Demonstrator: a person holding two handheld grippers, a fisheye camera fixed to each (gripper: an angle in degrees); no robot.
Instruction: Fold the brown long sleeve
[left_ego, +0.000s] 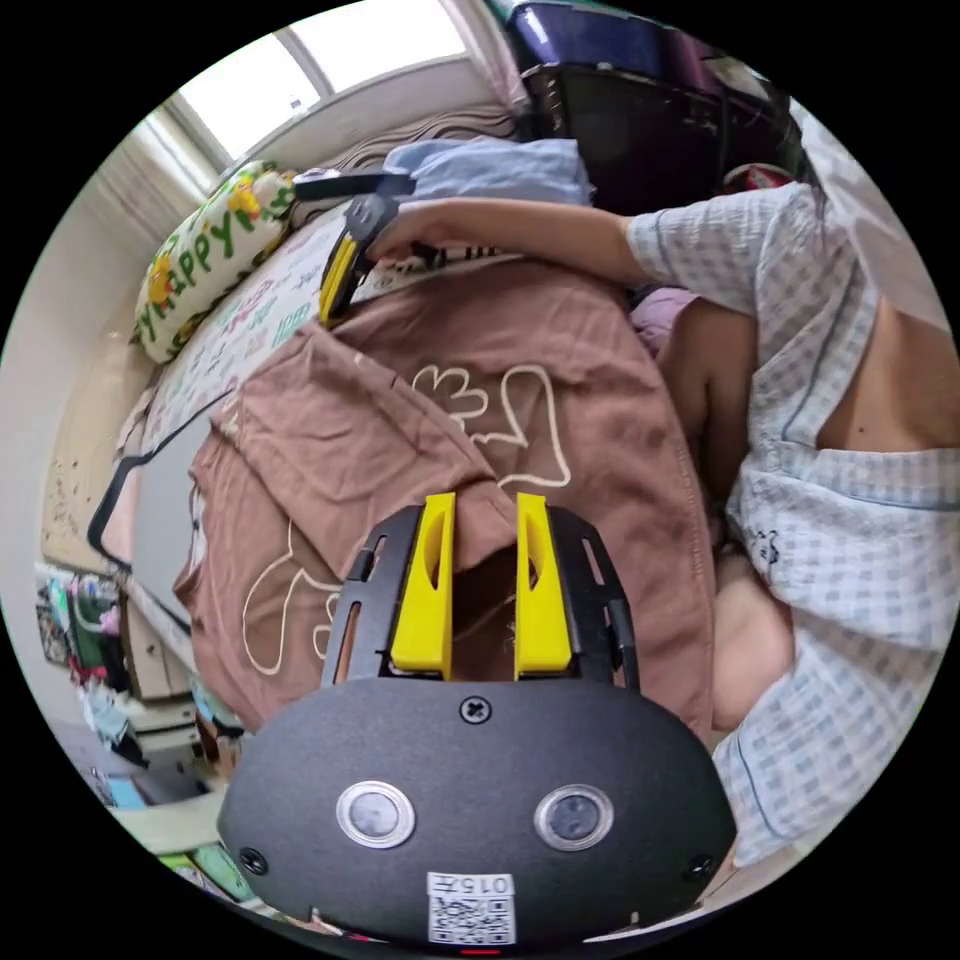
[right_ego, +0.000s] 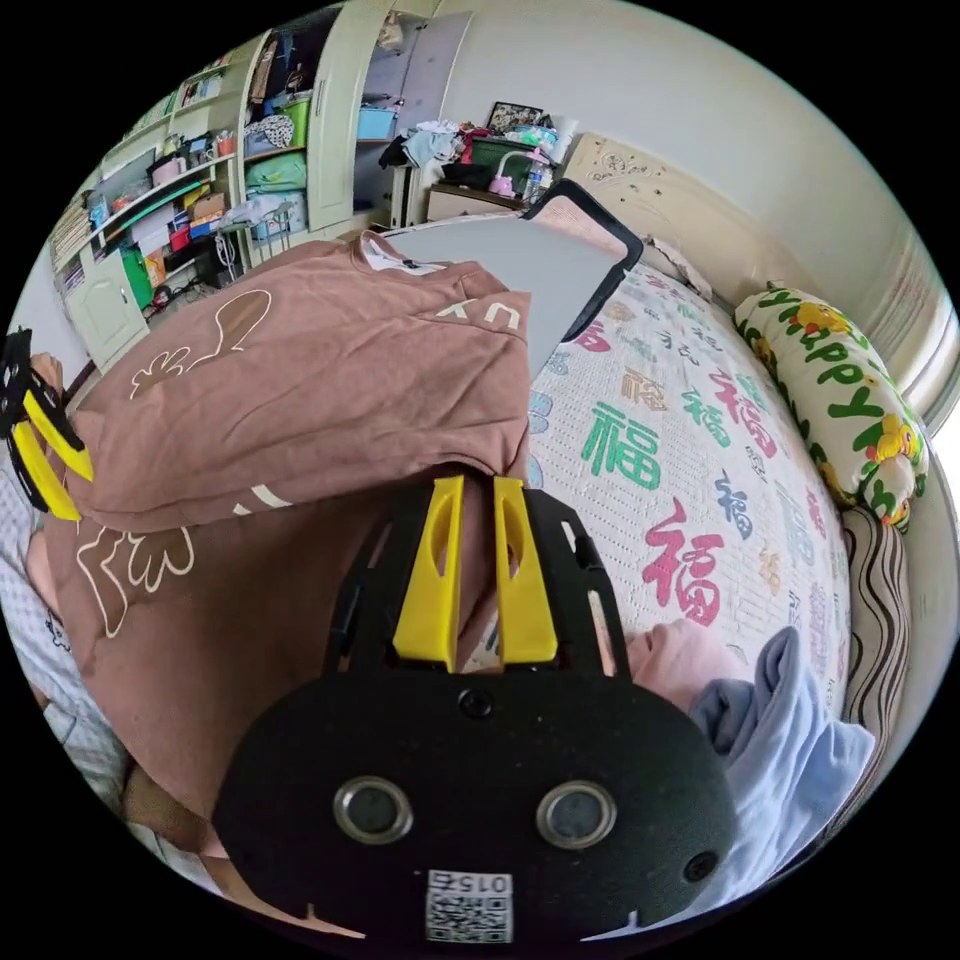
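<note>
The brown long sleeve shirt (left_ego: 560, 400) with cream line drawings lies on the bed, one part folded over the rest. My left gripper (left_ego: 485, 505) is shut on a folded edge of it, brown cloth pinched between the yellow jaws. At the shirt's far edge a hand holds my right gripper (left_ego: 338, 280). In the right gripper view, the right gripper (right_ego: 477, 485) is shut on the edge of the raised fold of the shirt (right_ego: 300, 380). The left gripper (right_ego: 40, 445) holds the same fold at the view's left edge.
The bedspread (right_ego: 690, 470) has coloured characters, and a grey board (right_ego: 530, 270) lies under the shirt's collar end. A flowered pillow (right_ego: 840, 400) and light blue clothes (right_ego: 790, 740) sit along the bed's edge. A person in a checked shirt (left_ego: 830, 520) is close by. Shelves (right_ego: 170, 220) stand beyond.
</note>
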